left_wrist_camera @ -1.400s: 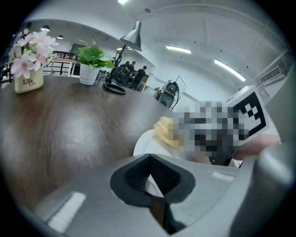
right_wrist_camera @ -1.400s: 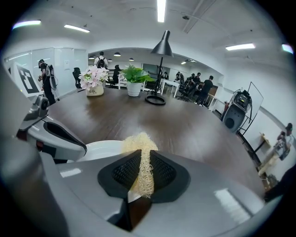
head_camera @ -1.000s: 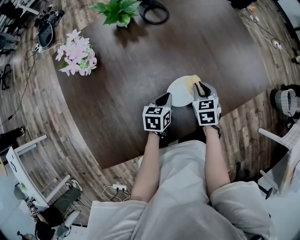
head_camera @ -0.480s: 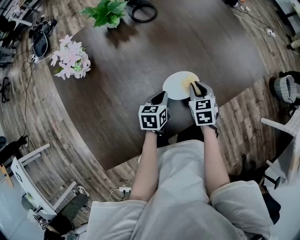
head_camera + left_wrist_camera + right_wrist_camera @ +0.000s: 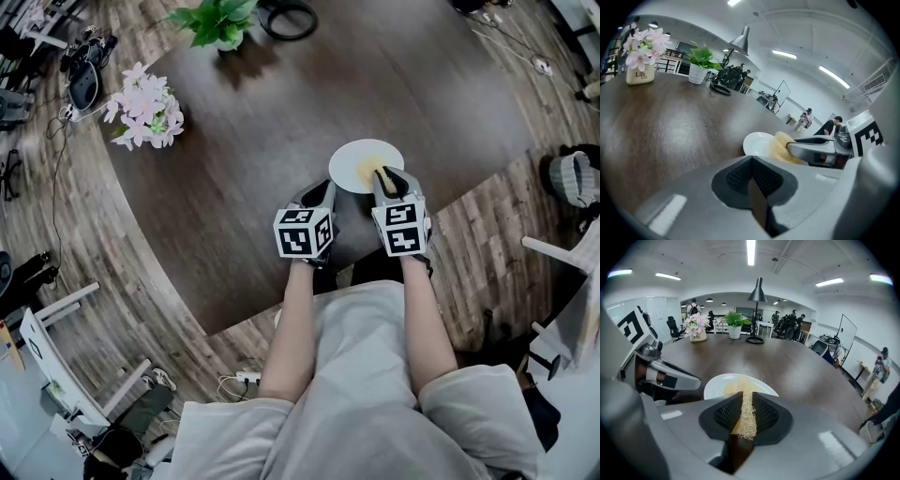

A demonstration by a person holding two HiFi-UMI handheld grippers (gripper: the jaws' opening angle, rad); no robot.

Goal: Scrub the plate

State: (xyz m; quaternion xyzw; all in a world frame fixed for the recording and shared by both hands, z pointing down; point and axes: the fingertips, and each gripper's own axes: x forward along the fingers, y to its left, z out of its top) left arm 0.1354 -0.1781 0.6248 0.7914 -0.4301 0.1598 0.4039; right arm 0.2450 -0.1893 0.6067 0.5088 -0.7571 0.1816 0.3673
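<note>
Resting flat on the dark wood tabletop (image 5: 281,112), the white plate (image 5: 361,155) lies directly ahead of the right gripper (image 5: 386,176), with its near part under that gripper's tips. The right gripper's jaws are clamped on a yellow fibrous scrubber (image 5: 368,171). In the right gripper view a strand of the scrubber (image 5: 746,413) is pinched between the two ribbed pads, and its bulk spreads forward onto the plate (image 5: 717,385). The scrubber touches the plate on the half nearer this gripper.

The left gripper (image 5: 323,195) sits just beside the plate, to the left of the right gripper, with its tips near the plate's near-left rim. Whether they touch the rim cannot be told. In the left gripper view the jaws (image 5: 751,180) are pressed together, pads meeting, with nothing between them. The same view shows the plate (image 5: 757,142) ahead and to the right of the left gripper, with the scrubber (image 5: 780,147) lying on it under the right gripper's tip.

A marker cube (image 5: 302,232) sits behind each gripper, on the person's side, with a bare forearm (image 5: 292,323) trailing back from it.

Far ahead and well apart from the plate are:
- pink flowers (image 5: 145,105) in a pale pot, to the left of the left gripper;
- a green plant (image 5: 217,21) farther on;
- a black lamp (image 5: 758,291) just right of the plant.

People (image 5: 794,322) stand beyond the tabletop's far edge.
</note>
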